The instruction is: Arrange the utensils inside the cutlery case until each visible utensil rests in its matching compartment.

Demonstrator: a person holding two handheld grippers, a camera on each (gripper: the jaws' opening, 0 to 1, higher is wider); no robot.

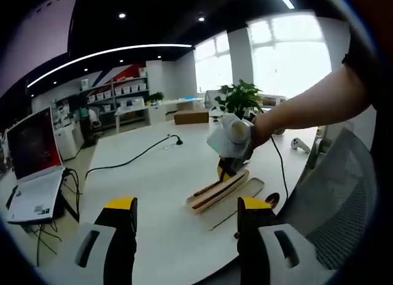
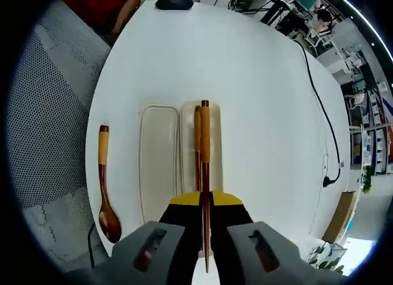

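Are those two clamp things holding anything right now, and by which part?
The right gripper is shut on a wooden chopstick, pinching it near its thin end, over the cutlery case. The left gripper is open, with nothing between its jaws.

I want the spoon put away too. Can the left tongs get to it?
Probably yes. The left tongs are open and hold nothing, and the spoon lies bare on the table beside the case, with nothing covering it.
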